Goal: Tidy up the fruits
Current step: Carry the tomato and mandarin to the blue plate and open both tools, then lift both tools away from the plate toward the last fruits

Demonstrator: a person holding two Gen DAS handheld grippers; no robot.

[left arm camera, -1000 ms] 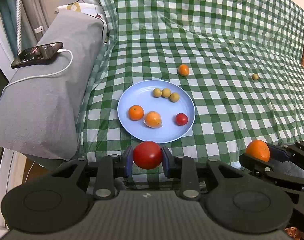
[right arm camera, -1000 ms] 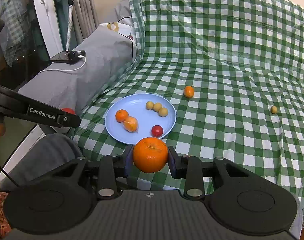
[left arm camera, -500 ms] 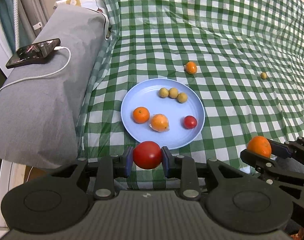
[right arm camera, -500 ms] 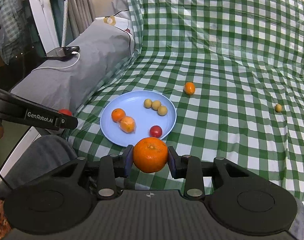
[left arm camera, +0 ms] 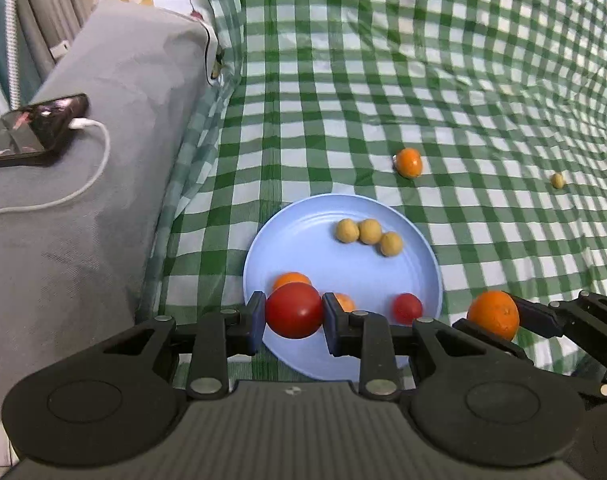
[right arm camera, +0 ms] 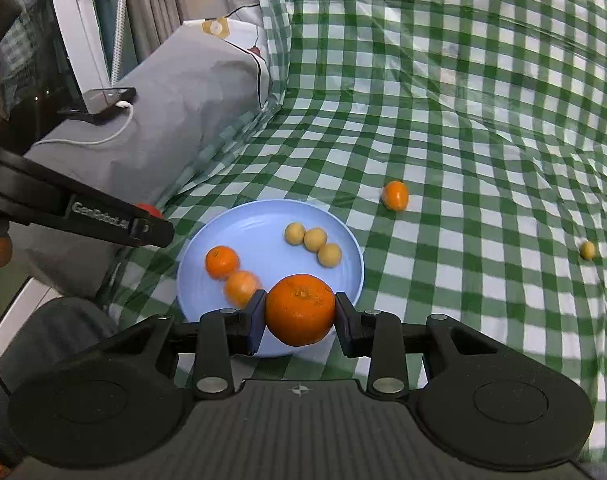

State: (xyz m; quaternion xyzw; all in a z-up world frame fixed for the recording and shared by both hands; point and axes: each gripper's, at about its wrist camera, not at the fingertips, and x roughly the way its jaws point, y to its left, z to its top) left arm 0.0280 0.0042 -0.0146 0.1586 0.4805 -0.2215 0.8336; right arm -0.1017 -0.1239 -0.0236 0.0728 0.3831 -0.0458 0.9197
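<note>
My left gripper point(left arm camera: 294, 312) is shut on a red tomato point(left arm camera: 294, 309), held above the near left rim of the blue plate point(left arm camera: 303, 240). My right gripper point(right arm camera: 300, 311) is shut on a large orange point(right arm camera: 300, 308), held over the plate's point(right arm camera: 255, 224) near edge; this orange also shows in the left wrist view point(left arm camera: 493, 314). The plate holds three small yellow fruits point(left arm camera: 369, 234), two oranges point(right arm camera: 222, 261) and a small red tomato point(left arm camera: 406, 307). A loose orange point(left arm camera: 409, 162) and a small yellow fruit point(left arm camera: 557, 180) lie on the cloth beyond the plate.
The green checked cloth point(left arm camera: 423, 80) covers the bed. A grey pillow point(left arm camera: 103, 160) lies at the left with a phone point(left arm camera: 31, 130) and white charging cable on it. A curtain and window frame point(right arm camera: 83, 40) stand at the far left.
Both grippers have moved forward toward the plate, each still holding its fruit. The plate and loose fruits now appear closer and larger.
</note>
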